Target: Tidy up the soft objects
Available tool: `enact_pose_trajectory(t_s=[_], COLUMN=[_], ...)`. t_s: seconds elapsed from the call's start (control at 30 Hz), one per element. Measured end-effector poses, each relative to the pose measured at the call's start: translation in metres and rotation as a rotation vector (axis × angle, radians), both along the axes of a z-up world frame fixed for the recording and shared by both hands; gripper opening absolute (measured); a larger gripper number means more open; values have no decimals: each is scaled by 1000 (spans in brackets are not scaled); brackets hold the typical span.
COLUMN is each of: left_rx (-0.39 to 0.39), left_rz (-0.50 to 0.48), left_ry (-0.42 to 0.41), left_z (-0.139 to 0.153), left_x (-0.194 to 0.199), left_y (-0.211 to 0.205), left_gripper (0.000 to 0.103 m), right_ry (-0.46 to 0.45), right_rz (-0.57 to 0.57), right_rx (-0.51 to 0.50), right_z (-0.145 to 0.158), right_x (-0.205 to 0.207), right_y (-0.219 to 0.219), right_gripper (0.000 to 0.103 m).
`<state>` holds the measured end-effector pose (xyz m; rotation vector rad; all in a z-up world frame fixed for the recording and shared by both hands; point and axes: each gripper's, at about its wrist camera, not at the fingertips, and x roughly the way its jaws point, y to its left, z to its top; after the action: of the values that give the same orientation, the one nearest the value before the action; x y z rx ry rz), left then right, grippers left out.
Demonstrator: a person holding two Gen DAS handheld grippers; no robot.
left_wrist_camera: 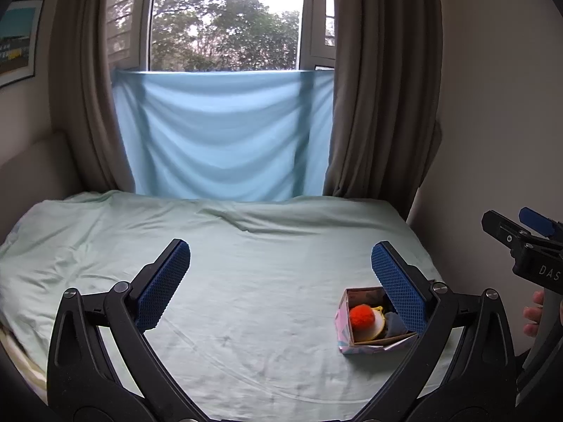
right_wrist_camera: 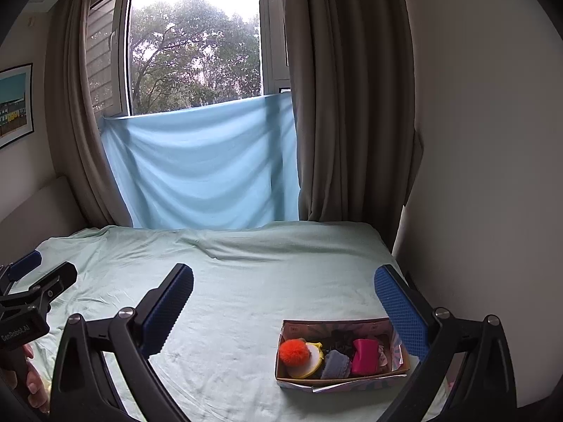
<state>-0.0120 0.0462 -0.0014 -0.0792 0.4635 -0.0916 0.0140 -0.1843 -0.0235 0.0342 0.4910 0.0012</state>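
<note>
A small patterned cardboard box (right_wrist_camera: 337,381) sits on the pale green bed sheet (right_wrist_camera: 246,281) near its right side. It holds an orange pom-pom (right_wrist_camera: 295,351), a yellow-rimmed round item (right_wrist_camera: 311,360), a grey-blue soft piece (right_wrist_camera: 336,364), a pink pouch (right_wrist_camera: 365,356) and a dark item behind. The box also shows in the left wrist view (left_wrist_camera: 366,344), partly behind my left gripper's right finger. My left gripper (left_wrist_camera: 280,262) is open and empty above the bed. My right gripper (right_wrist_camera: 284,286) is open and empty, above and behind the box.
The bed ends at a light blue cloth (left_wrist_camera: 225,133) hung under the window, with brown curtains (right_wrist_camera: 352,105) either side. A white wall (right_wrist_camera: 475,176) runs along the right edge of the bed. A framed picture (left_wrist_camera: 17,38) hangs at left.
</note>
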Motion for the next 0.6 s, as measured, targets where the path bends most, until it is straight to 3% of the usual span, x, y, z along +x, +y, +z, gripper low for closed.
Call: enact_pose_trajectory(t_s=[0.6], left_rx=[0], left_rz=[1], left_ry=[0], left_z=[-2], left_x=[1], left_y=[0], left_gripper=[103], right_ry=[-6], right_rz=[0], right_rx=[-2], right_z=[0], right_x=[1], right_y=[1], right_gripper=[103])
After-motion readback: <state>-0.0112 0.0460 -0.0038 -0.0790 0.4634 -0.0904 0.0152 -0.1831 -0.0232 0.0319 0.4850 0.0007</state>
